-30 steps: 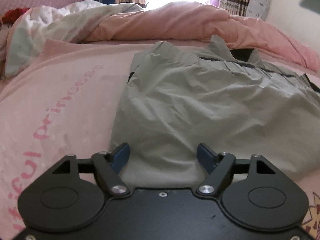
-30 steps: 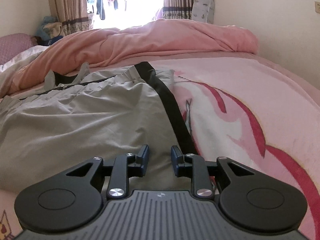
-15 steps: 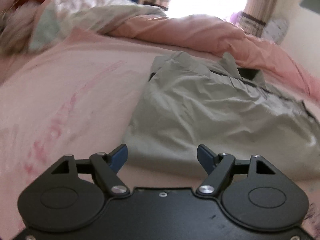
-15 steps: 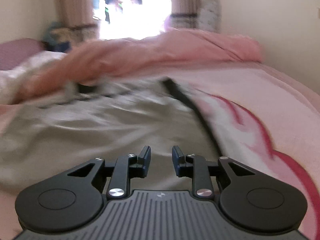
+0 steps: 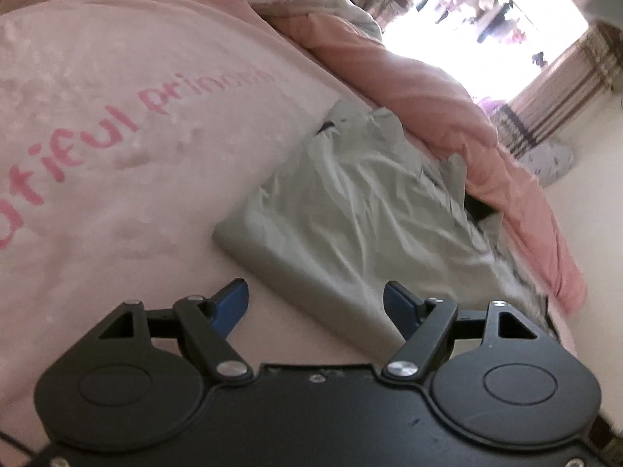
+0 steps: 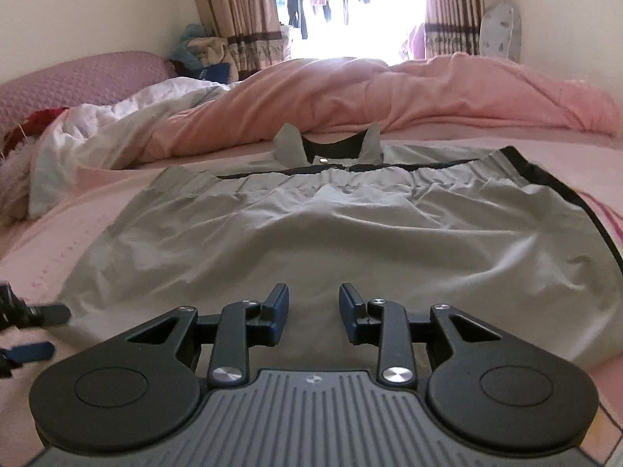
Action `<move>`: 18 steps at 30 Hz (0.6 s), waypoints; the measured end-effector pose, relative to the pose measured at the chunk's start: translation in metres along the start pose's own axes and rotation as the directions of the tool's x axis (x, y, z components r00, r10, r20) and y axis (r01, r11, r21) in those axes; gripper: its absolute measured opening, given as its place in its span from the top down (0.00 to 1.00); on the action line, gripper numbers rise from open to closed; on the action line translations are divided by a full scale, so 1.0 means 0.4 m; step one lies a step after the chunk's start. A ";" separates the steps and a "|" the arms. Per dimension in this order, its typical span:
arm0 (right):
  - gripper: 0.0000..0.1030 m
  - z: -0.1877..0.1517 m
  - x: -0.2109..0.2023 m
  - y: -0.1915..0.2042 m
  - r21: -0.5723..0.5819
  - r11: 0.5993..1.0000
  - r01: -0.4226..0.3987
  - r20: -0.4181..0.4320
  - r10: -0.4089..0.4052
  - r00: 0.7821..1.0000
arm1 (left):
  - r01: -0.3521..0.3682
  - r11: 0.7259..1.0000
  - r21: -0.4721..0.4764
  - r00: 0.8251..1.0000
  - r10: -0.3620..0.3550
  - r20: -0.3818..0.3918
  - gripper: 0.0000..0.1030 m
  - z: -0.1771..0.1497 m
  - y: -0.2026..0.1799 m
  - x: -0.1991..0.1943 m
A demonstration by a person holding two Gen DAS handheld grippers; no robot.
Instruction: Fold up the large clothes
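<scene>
The grey garment (image 6: 311, 233) lay flat on the pink bedsheet (image 5: 117, 194), its black-trimmed waistband toward the heaped pink duvet (image 6: 428, 93). The left gripper (image 5: 315, 299) was spread wide and held nothing — it hung tilted over bare sheet beside the garment's near left corner. The right gripper (image 6: 313, 313) stood partly open, empty, over the near hem — open sheet lay to either side.

Pink lettering (image 5: 78, 144) on bed sheet cut off at frame left; left gripper (image 6: 27, 330) blurred, mostly out of frame; garment (image 5: 518, 284) far end smeared.
</scene>
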State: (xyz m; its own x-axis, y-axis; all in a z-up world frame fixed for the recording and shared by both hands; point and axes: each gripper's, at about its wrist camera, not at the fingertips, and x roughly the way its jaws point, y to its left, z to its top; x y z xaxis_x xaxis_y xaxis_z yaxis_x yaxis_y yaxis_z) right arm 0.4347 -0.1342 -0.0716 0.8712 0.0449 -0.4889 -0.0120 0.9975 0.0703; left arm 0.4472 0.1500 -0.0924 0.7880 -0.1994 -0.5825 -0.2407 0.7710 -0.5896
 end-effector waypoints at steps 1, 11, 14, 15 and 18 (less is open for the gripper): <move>0.64 -0.001 0.004 0.005 -0.012 1.000 0.007 0.002 -0.007 1.000 | 0.013 1.000 -0.023 1.000 -0.013 0.009 0.26 0.006 0.008 0.004; 0.61 -0.012 0.018 0.002 -0.011 1.000 -0.004 -0.006 0.004 1.000 | 0.144 0.966 -0.213 0.988 -0.129 0.086 0.23 0.025 0.057 0.030; 0.60 -0.010 0.023 0.006 -0.004 1.000 -0.001 -0.009 0.001 1.000 | 0.153 0.970 -0.191 0.986 -0.138 0.092 0.22 0.035 0.046 0.042; 0.60 -0.010 0.026 0.007 -0.002 1.000 0.000 -0.011 0.000 1.000 | 0.159 0.968 -0.196 0.985 -0.143 0.092 0.22 0.045 0.044 0.053; 0.60 -0.018 0.035 0.010 -0.007 1.000 0.009 -0.019 -0.009 1.000 | 0.160 0.968 -0.195 0.986 -0.146 0.084 0.23 0.075 0.034 0.086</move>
State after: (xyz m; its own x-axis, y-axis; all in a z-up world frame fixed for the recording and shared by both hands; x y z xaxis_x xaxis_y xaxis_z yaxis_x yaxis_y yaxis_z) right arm 0.4435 -0.1292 -0.0844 0.8619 0.0372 -0.5058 -0.0080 0.9982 0.0598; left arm 0.4881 0.1717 -0.1035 0.8594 -0.2582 -0.4413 -0.2176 0.5963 -0.7727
